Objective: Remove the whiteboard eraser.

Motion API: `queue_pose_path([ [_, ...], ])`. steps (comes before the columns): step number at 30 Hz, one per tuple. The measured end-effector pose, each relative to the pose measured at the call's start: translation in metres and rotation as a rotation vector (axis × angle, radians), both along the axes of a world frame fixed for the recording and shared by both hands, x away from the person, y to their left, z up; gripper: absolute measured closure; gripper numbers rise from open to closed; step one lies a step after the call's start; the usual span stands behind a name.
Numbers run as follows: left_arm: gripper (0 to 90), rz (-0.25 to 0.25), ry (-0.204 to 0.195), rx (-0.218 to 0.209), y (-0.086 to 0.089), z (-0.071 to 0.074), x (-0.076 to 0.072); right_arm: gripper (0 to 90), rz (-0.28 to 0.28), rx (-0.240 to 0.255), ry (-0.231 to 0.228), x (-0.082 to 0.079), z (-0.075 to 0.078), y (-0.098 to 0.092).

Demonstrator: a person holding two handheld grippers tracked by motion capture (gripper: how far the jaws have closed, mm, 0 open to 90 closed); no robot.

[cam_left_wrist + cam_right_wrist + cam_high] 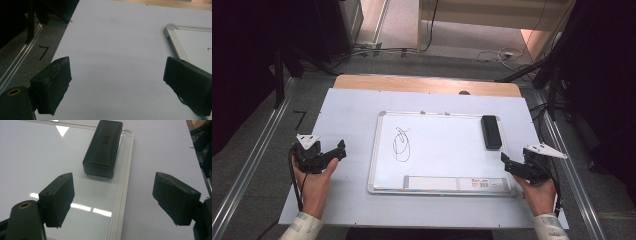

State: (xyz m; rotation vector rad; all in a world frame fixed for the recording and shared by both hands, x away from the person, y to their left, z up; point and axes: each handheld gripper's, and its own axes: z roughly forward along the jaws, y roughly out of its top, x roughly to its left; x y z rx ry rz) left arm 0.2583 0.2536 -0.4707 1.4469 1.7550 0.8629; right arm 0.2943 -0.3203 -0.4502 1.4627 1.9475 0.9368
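The black eraser (pixel 491 132) is seen lying flat on the whiteboard (pixel 437 150), close against its right frame rail near the upper right corner. In the right gripper view the eraser (pixel 103 148) is found ahead of the right tool (pixel 123 203), a little toward its left jaw, and well apart from both jaws. The right tool (pixel 508 163) is held wide open and empty just off the board's right edge, with nothing gripped or touched; its jaws are spread across the frame rail, one above the board and one above the white sheet (pixel 352 107) that covers the tabletop. A black scribble (pixel 401 145) is drawn left of the board's centre, and a long clear ruler (pixel 454 183) is laid along the board's lower edge. Nothing is placed between the right tool and the eraser. The left tool (pixel 339 150) is held over the white sheet to the left of the board, also spread wide and empty; in the left gripper view its right jaw is seen beside the board's corner (pixel 170 27), with bare sheet (pixel 112 50) between the jaws.
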Motion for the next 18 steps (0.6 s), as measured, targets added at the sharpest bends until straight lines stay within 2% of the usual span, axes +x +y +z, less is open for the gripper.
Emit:
queue_pose_path([
  [12,8.0,-0.038,0.002,-0.016,-0.004,0.0,0.002,16.2,-0.017,0.004,-0.009,0.005,0.004,0.004],
  [18,8.0,-0.053,0.012,-0.009,-0.008,-0.001,0.003,16.2,-0.017,0.001,-0.009,0.011,0.003,0.006],
])
